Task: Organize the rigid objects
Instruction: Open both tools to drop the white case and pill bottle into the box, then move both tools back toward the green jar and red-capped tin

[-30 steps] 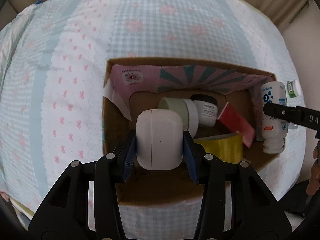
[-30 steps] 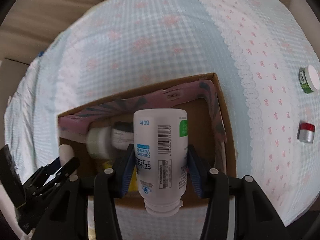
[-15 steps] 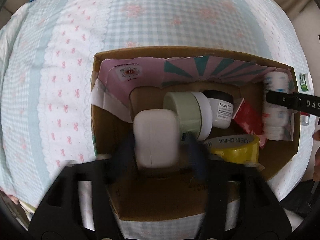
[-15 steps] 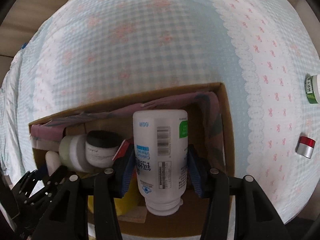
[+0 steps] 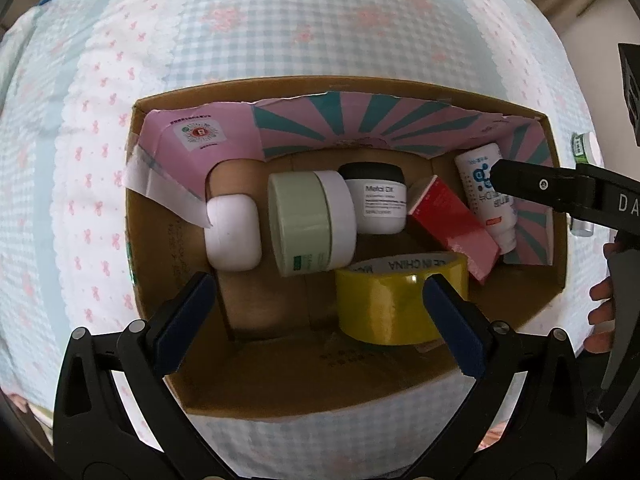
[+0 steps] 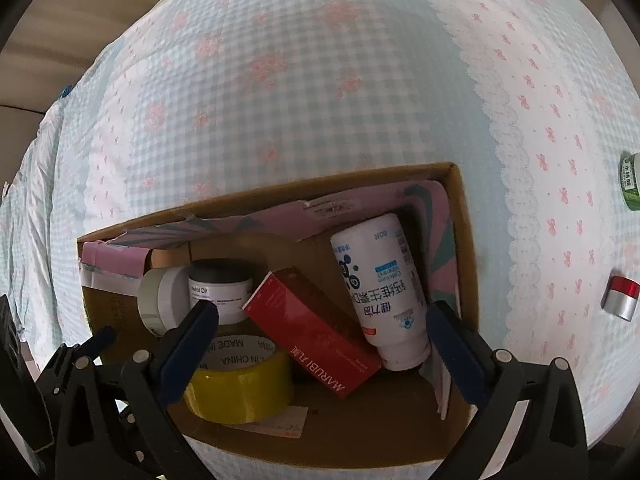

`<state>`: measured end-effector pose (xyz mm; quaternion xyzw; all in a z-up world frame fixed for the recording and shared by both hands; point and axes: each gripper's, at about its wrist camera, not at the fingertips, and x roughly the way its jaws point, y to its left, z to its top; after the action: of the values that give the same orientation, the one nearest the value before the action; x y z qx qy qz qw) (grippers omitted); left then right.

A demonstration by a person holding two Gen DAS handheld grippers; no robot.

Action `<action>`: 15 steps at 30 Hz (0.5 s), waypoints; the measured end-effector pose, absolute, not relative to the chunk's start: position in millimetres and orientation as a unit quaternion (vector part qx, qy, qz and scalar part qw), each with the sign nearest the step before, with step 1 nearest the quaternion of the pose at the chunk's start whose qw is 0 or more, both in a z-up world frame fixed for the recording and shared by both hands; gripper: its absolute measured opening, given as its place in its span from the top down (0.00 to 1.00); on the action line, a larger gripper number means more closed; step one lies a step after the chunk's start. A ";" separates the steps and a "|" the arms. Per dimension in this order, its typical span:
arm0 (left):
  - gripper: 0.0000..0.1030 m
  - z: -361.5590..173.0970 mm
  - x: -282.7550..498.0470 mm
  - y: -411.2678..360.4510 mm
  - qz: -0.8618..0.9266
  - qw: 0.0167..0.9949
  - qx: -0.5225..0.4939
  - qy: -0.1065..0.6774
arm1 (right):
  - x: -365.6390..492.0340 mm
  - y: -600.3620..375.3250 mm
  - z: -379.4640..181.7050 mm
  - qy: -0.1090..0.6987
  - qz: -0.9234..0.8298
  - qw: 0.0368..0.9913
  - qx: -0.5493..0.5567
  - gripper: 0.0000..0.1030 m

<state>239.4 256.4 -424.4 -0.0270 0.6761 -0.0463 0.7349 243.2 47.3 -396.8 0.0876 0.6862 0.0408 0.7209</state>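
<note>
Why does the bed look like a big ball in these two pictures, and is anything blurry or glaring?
Left wrist view: the fisheye lens bulges the bedspread and bows the cardboard box; contents sharp, corners dark. Right wrist view: same bulge, soft even daylight, a mild sheen on the yellow tape roll, no motion blur, and the white bottle label is readable.

One cardboard box (image 5: 152,264) sits on the bed. Inside it I count six things: one white rounded case (image 5: 233,236), one pale green jar (image 5: 310,222) lying on its side, one white jar with a black lid (image 5: 376,200), one red carton (image 5: 454,228), one white vitamin bottle (image 6: 382,292) and one roll of yellow tape (image 5: 384,304). Out on the one checked bedspread (image 6: 320,80) lie two more small containers: one green-labelled tub (image 6: 631,180) and one red-and-silver one (image 6: 621,298).
</note>
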 end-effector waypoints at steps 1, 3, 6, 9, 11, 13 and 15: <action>0.00 -421.8 238.9 255.4 -0.046 0.735 -0.027 0.675 | 243.1 47.3 -394.4 0.685 0.041 0.722 0.089 0.00; 0.00 -412.5 236.5 255.3 -0.046 0.741 -0.029 0.670 | 240.3 46.8 -384.8 0.681 0.044 0.725 0.092 0.00; 0.00 -394.0 230.7 252.4 -0.045 0.752 -0.028 0.658 | 236.1 48.6 -368.9 0.670 0.050 0.735 0.092 0.00; 0.00 -376.8 223.9 253.8 -0.042 0.762 -0.024 0.646 | 230.8 49.5 -351.9 0.660 0.056 0.744 0.091 0.00; 0.00 -365.3 217.9 255.9 -0.039 0.768 -0.026 0.638 | 226.0 49.0 -339.9 0.654 0.063 0.748 0.093 0.00; 0.00 -352.5 209.4 258.8 -0.039 0.774 -0.033 0.631 | 219.6 48.0 -324.5 0.647 0.065 0.754 0.094 0.00; 0.00 -339.5 204.3 259.0 -0.040 0.779 -0.036 0.624 | 211.8 46.9 -311.1 0.640 0.067 0.760 0.097 0.00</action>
<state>204.3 259.0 -339.5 -0.0360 0.6244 -0.0397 0.7792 211.8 46.9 -311.1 0.0966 0.6395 0.0665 0.7598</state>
